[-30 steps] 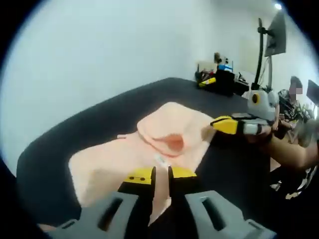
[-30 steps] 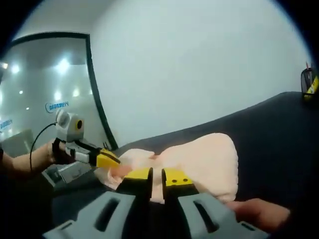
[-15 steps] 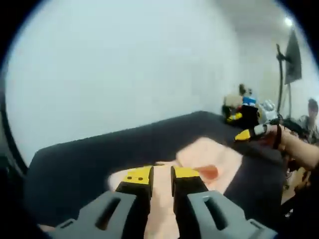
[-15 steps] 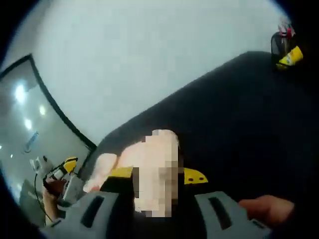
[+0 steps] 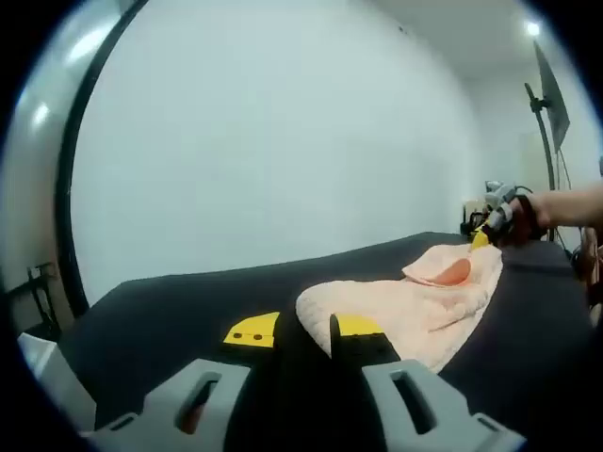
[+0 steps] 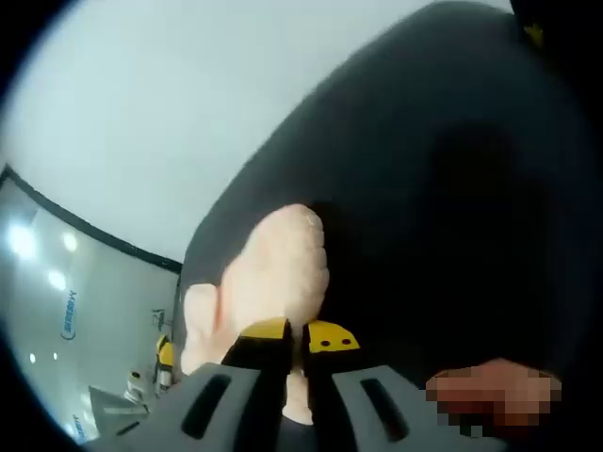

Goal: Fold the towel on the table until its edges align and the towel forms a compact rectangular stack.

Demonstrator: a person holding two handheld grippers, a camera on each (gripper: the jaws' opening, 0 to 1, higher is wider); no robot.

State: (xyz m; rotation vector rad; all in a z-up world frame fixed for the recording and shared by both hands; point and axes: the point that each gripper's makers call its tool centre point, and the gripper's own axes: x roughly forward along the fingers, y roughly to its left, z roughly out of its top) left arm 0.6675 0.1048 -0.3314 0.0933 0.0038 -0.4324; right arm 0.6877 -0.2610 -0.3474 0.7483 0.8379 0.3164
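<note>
The peach towel (image 5: pixel 415 301) lies stretched across the black table (image 5: pixel 188 301), with one end bunched up. In the left gripper view my left gripper (image 5: pixel 303 330) stands slightly open, a dark gap between its jaws, and the towel's near edge sits right at the tips. My right gripper (image 5: pixel 480 239), held by a hand, grips the towel's far end. In the right gripper view my right gripper (image 6: pixel 295 335) is shut on the towel (image 6: pixel 273 273), which bulges ahead of the jaws. A yellow bit of the left gripper (image 6: pixel 165 356) shows at lower left.
A white wall rises behind the table. A stand with a monitor (image 5: pixel 551 85) is at the far right. A glass partition (image 6: pixel 57 301) with light reflections stands beyond the table's end. A person's hand (image 6: pixel 490 386) is beside the right gripper.
Both cameras swung a lot. The hands have drawn apart, and the towel is stretched out longer. The left jaws' gap has widened and no pink fills it; the right gripper stays shut on the towel.
</note>
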